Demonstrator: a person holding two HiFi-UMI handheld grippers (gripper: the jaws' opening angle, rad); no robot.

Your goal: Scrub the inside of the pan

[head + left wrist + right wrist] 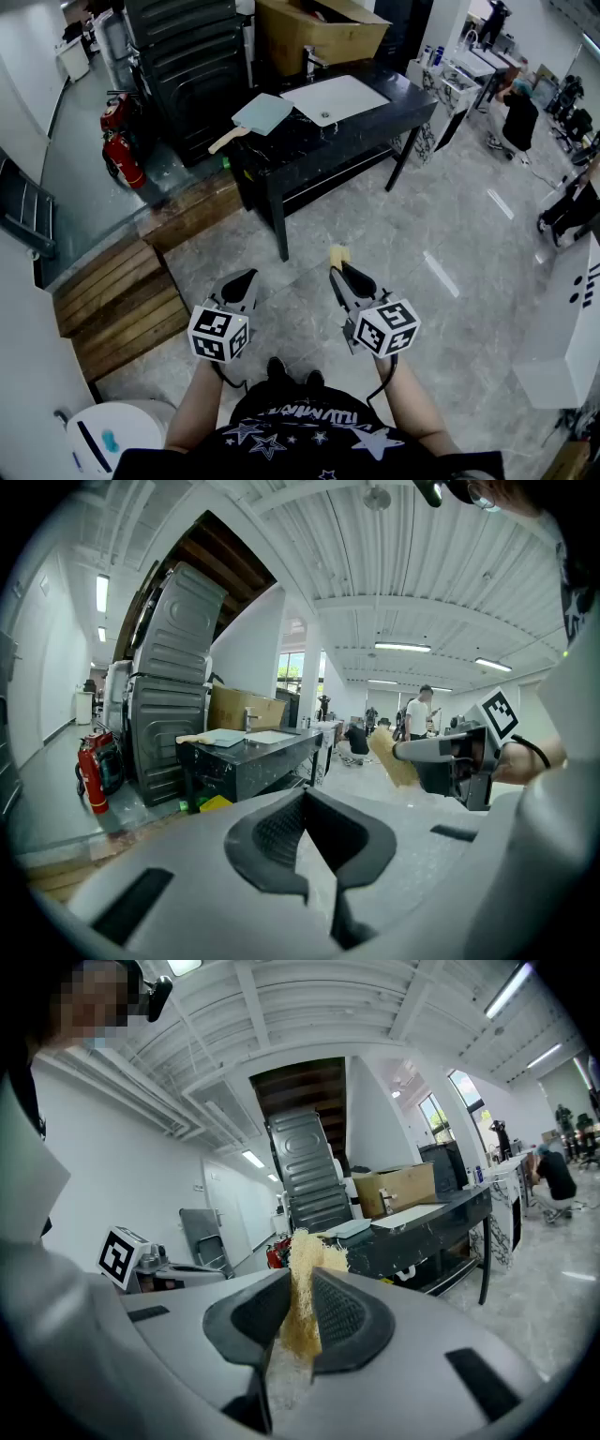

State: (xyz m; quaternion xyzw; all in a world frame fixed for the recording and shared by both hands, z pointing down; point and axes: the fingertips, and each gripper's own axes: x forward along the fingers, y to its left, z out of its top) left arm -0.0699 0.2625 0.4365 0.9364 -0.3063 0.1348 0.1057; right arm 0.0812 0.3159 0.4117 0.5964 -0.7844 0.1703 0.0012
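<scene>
The pan (258,114), a square pale-blue one with a wooden handle, lies on the black table (366,127) some way ahead of me, next to a white sink basin (335,98). It also shows small in the left gripper view, pan (214,737), and in the right gripper view, pan (349,1228). My right gripper (339,273) is shut on a yellow sponge (339,254), which sticks out past the jaws as a fibrous sponge (304,1279). My left gripper (246,278) is shut with nothing in it, left gripper (302,808). Both hang at waist height over the floor, well short of the table.
A black metal cabinet (187,56) and a cardboard box (319,33) stand behind the table. Red fire extinguishers (122,155) and wooden steps (122,295) are at the left. A white bin (112,436) is near my left side. People work at the far right (520,117).
</scene>
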